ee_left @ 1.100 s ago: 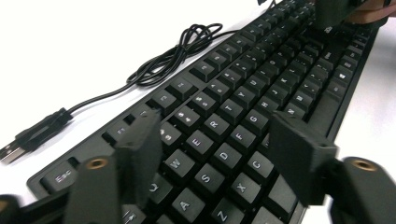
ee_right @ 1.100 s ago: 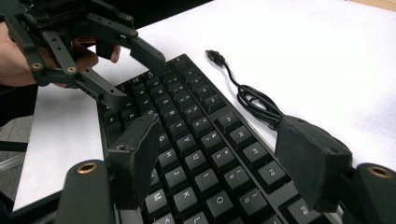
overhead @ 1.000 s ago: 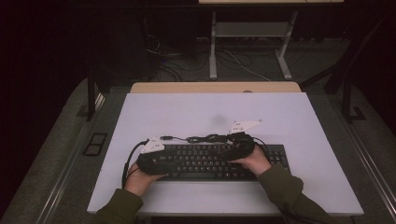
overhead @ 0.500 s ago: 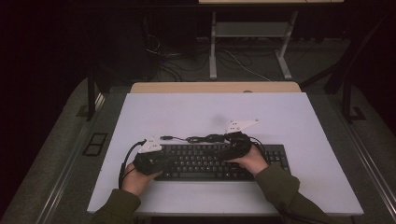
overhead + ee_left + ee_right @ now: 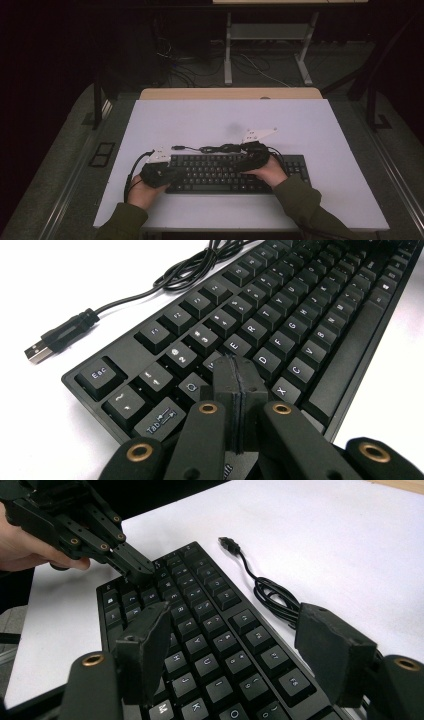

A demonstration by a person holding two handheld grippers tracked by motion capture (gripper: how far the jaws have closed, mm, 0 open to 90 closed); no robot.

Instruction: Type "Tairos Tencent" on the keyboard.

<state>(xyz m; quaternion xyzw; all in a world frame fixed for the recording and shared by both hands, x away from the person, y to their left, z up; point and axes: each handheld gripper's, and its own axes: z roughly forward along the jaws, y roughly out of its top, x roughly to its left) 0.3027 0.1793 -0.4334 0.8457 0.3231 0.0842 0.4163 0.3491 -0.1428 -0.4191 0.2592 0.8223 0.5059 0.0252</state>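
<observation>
Both hand-held grippers hovered over the black full-size plastic keyboard (image 5: 235, 172), which lay along the near part of the white table (image 5: 300, 125). Left gripper (image 5: 235, 371) had just been closing; its jaws met with nothing between them, tips over the left-hand keys. Right gripper (image 5: 240, 645) held its jaws apart above the keys. Behind the keyboard lay its coiled black USB cable (image 5: 220, 148).
</observation>
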